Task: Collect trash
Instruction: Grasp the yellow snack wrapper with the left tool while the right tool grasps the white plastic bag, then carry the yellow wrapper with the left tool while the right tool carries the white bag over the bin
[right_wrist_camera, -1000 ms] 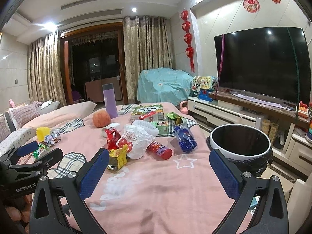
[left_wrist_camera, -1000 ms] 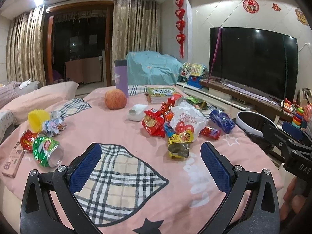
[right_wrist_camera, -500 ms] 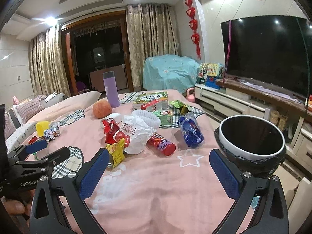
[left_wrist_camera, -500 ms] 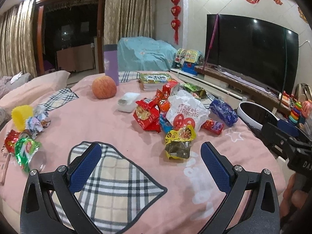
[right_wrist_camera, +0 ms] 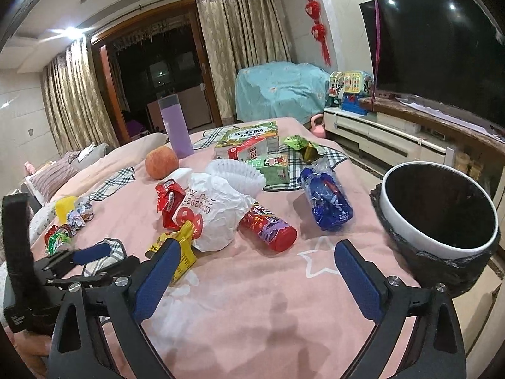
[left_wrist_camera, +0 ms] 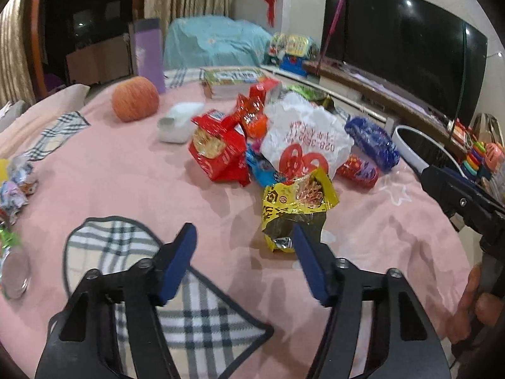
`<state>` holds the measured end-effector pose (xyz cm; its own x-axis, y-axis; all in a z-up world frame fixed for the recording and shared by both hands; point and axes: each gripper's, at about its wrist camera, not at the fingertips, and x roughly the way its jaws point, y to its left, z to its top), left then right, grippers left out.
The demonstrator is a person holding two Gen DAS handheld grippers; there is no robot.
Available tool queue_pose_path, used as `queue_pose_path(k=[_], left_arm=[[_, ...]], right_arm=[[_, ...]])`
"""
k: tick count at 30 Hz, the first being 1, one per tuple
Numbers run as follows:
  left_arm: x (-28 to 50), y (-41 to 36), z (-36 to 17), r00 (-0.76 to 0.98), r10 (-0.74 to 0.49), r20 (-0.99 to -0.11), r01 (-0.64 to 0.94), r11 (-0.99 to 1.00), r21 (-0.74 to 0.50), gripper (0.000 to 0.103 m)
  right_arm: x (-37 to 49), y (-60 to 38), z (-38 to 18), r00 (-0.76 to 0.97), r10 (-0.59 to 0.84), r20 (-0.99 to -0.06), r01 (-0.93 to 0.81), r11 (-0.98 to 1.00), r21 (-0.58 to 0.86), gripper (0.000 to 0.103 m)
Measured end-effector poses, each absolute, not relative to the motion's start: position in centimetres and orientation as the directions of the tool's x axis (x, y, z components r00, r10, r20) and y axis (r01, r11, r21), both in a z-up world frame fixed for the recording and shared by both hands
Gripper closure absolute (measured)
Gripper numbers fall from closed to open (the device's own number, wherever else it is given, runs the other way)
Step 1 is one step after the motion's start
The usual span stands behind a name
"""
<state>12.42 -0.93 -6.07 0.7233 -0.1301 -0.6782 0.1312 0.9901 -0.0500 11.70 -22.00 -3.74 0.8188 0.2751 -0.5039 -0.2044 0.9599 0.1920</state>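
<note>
Yellow wrapper (left_wrist_camera: 295, 208) lies on pink desk (left_wrist_camera: 126, 173), just ahead of left gripper (left_wrist_camera: 244, 260), half-open, empty. Right gripper (right_wrist_camera: 255, 276) wide, empty. Risk: thin foil slips; cloth snags. Bin (right_wrist_camera: 442, 218) beside desk.

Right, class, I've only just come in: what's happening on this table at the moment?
A person holding a gripper in each hand is clearing snack litter off a pink-covered table. The left gripper, jaws open, is close to the yellow wrapper, not gripping it. The right gripper hangs open and empty near the red tube. The bin beside the table looks empty inside. Nothing is held by either gripper.
</note>
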Motion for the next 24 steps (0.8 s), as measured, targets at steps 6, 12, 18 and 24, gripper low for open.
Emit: queue_pose_path(k=[6,12,18,24], left_arm=[[14.4,-1.7,-7.3,0.683,-0.163,-0.712,0.156,0.985,-0.077,0.083],[14.4,0.0,-6.9,0.691,-0.208,-0.692,0.149,0.978,-0.145,0.102],[14.0,3.1,-5.7,0.741,-0.153,-0.654,0.063,0.985,-0.159,0.102],[14.5,4.8,-6.5,0.728,-0.131,-0.673,0.021,0.985,-0.17,0.102]], right_arm=[[13.4,-21.6,-4.4,0.797,0.285,-0.532,-0.208,0.957,0.202,0.01],[15.3,-20.4,-4.8,0.768,0.313,-0.559,-0.231,0.949,0.214,0.021],[18.0,-17.9,-5.5,0.702,0.39,-0.596,-0.287,0.921,0.264,0.032],[20.2,-15.3,-7.0,0.621,0.44,-0.649,-0.317,0.898,0.306,0.037]])
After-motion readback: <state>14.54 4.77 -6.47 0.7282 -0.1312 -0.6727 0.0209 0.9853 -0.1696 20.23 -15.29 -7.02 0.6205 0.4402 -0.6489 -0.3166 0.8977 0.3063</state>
